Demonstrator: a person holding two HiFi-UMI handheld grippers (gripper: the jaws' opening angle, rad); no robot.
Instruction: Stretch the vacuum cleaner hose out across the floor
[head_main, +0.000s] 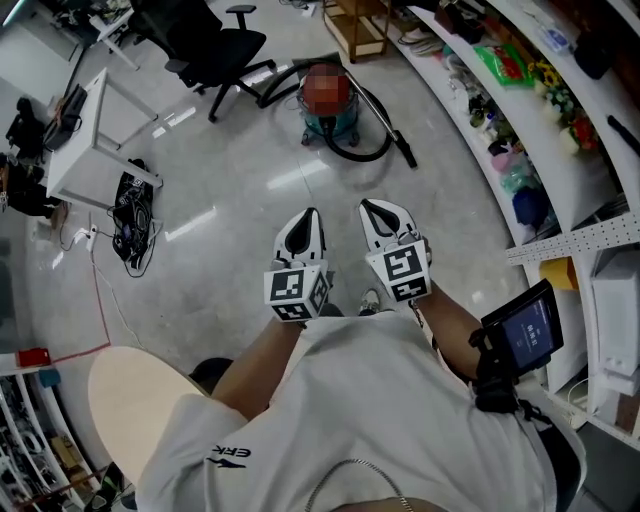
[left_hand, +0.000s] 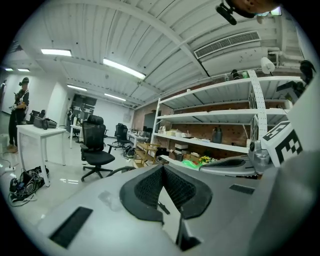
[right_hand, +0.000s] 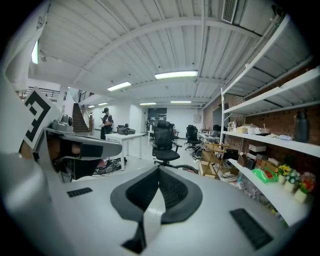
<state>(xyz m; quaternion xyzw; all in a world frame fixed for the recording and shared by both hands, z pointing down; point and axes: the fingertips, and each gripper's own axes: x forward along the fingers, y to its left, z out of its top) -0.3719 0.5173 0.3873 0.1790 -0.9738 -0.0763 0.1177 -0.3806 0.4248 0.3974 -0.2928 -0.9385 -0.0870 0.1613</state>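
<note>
The vacuum cleaner (head_main: 328, 112), a teal canister, stands on the grey floor well ahead of me. Its black hose (head_main: 372, 140) lies looped round the canister, and the wand end (head_main: 406, 155) rests on the floor to its right. My left gripper (head_main: 313, 214) and right gripper (head_main: 369, 206) are held side by side in front of my body, short of the vacuum. Both point toward it, and both are shut with nothing between the jaws. In the left gripper view the left gripper (left_hand: 162, 168) has its pads closed together. The right gripper (right_hand: 158, 171) shows the same in its own view.
A black office chair (head_main: 215, 45) stands behind the vacuum to the left, with a wooden rack (head_main: 360, 30) further back. A white desk (head_main: 95, 140) and a cable bundle (head_main: 132, 215) are at the left. Curved white shelves (head_main: 545, 150) run along the right. A round beige table (head_main: 130, 400) is near me.
</note>
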